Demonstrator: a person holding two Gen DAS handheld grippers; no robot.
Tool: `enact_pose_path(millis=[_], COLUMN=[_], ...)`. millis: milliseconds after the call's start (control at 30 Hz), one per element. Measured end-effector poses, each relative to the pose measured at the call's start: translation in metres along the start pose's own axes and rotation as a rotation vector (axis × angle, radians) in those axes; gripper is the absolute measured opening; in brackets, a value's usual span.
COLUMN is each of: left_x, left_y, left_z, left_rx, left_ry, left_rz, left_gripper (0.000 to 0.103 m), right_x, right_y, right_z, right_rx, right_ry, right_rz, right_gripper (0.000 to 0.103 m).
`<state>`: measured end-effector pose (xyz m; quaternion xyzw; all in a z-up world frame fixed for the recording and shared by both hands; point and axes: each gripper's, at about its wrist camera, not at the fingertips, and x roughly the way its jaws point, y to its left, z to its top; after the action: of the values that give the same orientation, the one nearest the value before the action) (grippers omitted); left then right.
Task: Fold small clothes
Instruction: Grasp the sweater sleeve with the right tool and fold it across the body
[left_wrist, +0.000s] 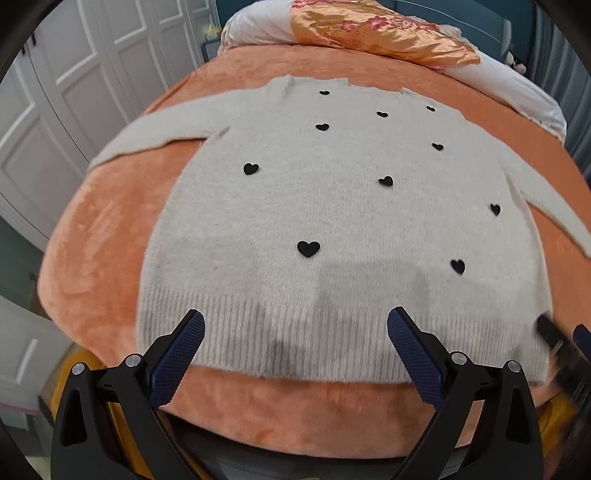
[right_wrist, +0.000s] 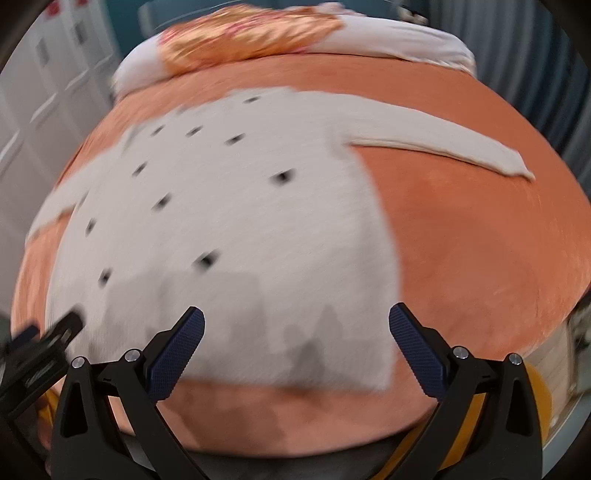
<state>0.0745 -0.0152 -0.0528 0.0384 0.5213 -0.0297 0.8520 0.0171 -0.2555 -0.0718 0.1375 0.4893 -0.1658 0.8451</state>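
Observation:
A cream knit sweater (left_wrist: 332, 221) with several black hearts lies flat, front up, on an orange blanket (left_wrist: 103, 236), both sleeves spread out to the sides. Its ribbed hem faces me. My left gripper (left_wrist: 295, 325) hovers open above the hem's left half, nothing between its fingers. The right wrist view is motion-blurred: the sweater (right_wrist: 229, 236) fills its left and middle, with the right sleeve (right_wrist: 443, 144) stretched out. My right gripper (right_wrist: 295, 325) is open over the hem's right part, holding nothing. Each gripper shows at the edge of the other's view.
An orange floral pillow (left_wrist: 373, 29) on white bedding (left_wrist: 517, 85) lies at the bed's far end. White panelled wardrobe doors (left_wrist: 74, 92) stand to the left. Bare orange blanket (right_wrist: 480, 240) stretches right of the sweater. The bed's near edge runs just below the hem.

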Motion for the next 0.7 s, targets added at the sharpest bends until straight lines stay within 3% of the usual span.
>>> enact_pose_path(millis=[200,367,500,600,633,700], left_x=[0.015,0.027,0.033,0.041,0.045,0.052], left_y=[0.019,0.03,0.036,0.036,0.035,0.035], left_z=[0.018,0.03,0.034,0.036,0.038,0.04], left_rx=[-0.061,-0.099,-0.124,-0.11,-0.096,-0.082], left_ry=[0.02,0.014,0.0,0.028,0.056,0.084], left_rz=[-0.04,-0.018,0.002,0.007,0.016,0.046], left_gripper=[0.097,0.097,0.097,0.097,0.097,0.097], right_x=[0.033,0.07,0.098,0.113,0.12,0.13], right_y=[-0.135,-0.263,-0.33,-0.351,-0.361,-0.365], right_z=[0.071,0.117,0.133,0.138,0.141,0.145], right_rx=[0.295,0.573,0.738,0.803,0.827,0.842], right_ry=[-0.06,-0.116,-0.126,-0.118,-0.113,-0.102], right_rz=[0.001,-0.075,-0.104,-0.146,-0.143,-0.122], right_gripper=[0.098,0.098,0.098,0.097,0.094,0.053])
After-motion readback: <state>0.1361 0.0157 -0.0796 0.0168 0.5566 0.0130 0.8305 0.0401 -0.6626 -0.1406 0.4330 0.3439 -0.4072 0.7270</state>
